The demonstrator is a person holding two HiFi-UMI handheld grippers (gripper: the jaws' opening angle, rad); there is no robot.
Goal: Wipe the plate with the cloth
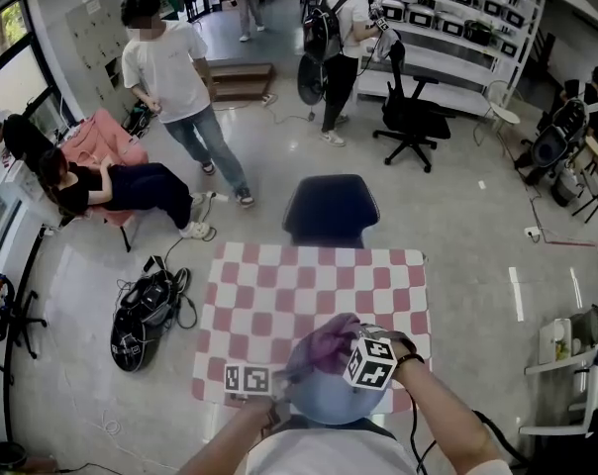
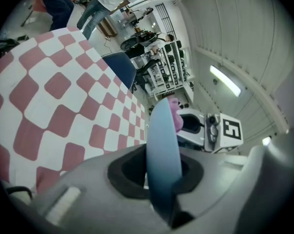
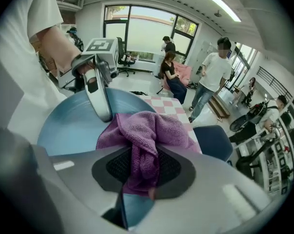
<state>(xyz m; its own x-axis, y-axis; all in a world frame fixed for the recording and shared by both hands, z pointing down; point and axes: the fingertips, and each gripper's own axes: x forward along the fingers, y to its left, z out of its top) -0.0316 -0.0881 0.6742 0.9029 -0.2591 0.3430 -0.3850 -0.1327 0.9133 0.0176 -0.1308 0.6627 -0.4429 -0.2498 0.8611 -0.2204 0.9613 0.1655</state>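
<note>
A blue plate (image 1: 324, 396) is held up over the near edge of the checked table (image 1: 279, 295), close to my body. My left gripper (image 2: 162, 179) is shut on the plate's rim (image 2: 164, 150), which I see edge-on in the left gripper view. A purple cloth (image 3: 144, 133) is bunched in my right gripper (image 3: 142, 172), which is shut on it and presses it against the plate's face (image 3: 69, 126). From the head view the cloth (image 1: 324, 344) lies over the plate's top, between the left gripper (image 1: 248, 379) and the right gripper (image 1: 373, 359).
A dark blue chair (image 1: 331, 209) stands at the table's far side. Several people (image 1: 180, 87) stand or sit beyond it on the floor. A black bag with cables (image 1: 146, 315) lies left of the table. Shelving (image 1: 457, 28) fills the back right.
</note>
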